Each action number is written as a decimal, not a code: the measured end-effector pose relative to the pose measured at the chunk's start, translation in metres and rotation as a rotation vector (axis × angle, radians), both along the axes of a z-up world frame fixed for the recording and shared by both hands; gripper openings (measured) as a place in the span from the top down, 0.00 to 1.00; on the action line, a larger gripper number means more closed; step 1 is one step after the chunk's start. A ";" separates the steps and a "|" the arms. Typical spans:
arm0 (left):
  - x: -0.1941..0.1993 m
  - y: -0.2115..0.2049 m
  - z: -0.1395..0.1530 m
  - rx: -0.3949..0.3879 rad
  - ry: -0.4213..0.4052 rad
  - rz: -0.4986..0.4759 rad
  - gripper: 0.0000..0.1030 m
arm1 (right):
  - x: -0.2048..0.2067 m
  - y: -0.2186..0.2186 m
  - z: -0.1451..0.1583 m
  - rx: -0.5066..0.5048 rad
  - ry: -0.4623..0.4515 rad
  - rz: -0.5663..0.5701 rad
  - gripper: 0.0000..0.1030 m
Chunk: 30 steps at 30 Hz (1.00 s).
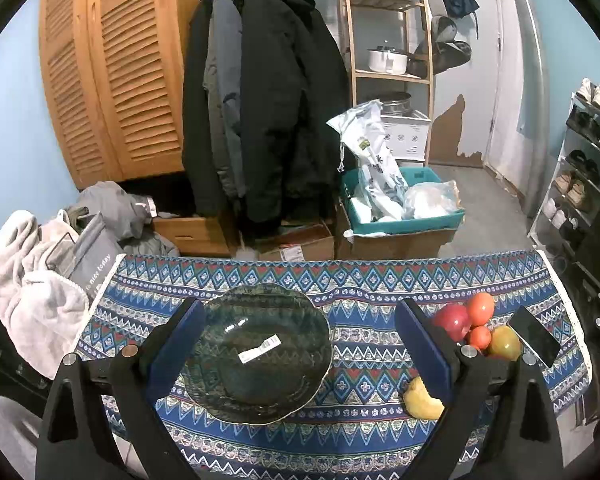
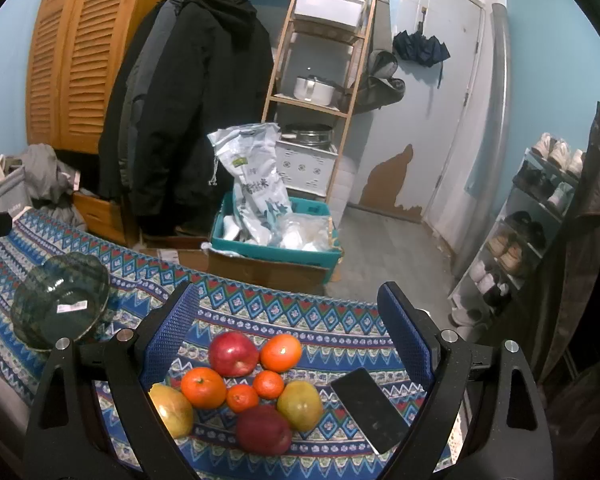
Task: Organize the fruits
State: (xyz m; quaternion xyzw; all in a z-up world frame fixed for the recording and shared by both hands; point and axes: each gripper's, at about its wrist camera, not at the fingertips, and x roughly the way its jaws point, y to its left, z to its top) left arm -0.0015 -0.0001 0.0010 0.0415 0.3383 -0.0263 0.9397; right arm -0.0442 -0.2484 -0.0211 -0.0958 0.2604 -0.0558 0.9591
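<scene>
A dark green glass bowl (image 1: 260,354) with a white sticker sits empty on the patterned cloth, between the fingers of my open left gripper (image 1: 300,336); the same bowl (image 2: 62,300) shows at the left in the right wrist view. Several fruits lie grouped on the cloth: a red apple (image 2: 233,354), oranges (image 2: 281,353) (image 2: 203,387), small mandarins (image 2: 242,398), a darker apple (image 2: 264,430) and yellow-green fruits (image 2: 300,405) (image 2: 172,410). My right gripper (image 2: 290,322) hovers open above and around this pile, touching none. In the left wrist view the red apple (image 1: 453,321) lies right of the fingers.
A black phone (image 2: 370,409) lies right of the fruit near the table's right edge. Beyond the far edge of the blue patterned tablecloth (image 1: 360,280) stand cardboard boxes, a teal bin (image 1: 404,222) with bags, hanging coats, shelving and a shoe rack (image 2: 520,240).
</scene>
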 end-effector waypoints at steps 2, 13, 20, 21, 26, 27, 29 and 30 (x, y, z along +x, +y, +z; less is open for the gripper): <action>0.000 -0.001 0.000 0.002 -0.002 0.000 0.06 | 0.000 0.000 0.000 0.000 0.000 0.001 0.14; 0.000 0.000 0.001 -0.002 -0.003 -0.001 0.06 | 0.000 0.000 0.001 -0.002 0.000 0.000 0.14; -0.001 -0.001 0.001 -0.004 0.000 0.000 0.06 | 0.000 -0.001 0.001 -0.003 -0.001 0.000 0.14; 0.000 -0.001 0.001 -0.004 -0.001 -0.001 0.06 | 0.000 -0.001 0.001 -0.002 0.000 0.001 0.14; 0.000 -0.001 0.001 -0.004 0.000 -0.002 0.06 | 0.001 0.001 0.003 -0.004 -0.001 0.002 0.14; 0.000 -0.001 0.001 -0.003 0.000 -0.001 0.06 | 0.001 0.002 0.003 -0.005 0.000 0.002 0.14; -0.001 -0.001 0.000 -0.003 0.000 -0.001 0.06 | 0.000 0.001 0.003 -0.005 -0.001 0.002 0.14; 0.000 -0.001 0.000 -0.004 0.001 -0.002 0.06 | 0.000 0.001 0.003 -0.004 -0.001 0.003 0.14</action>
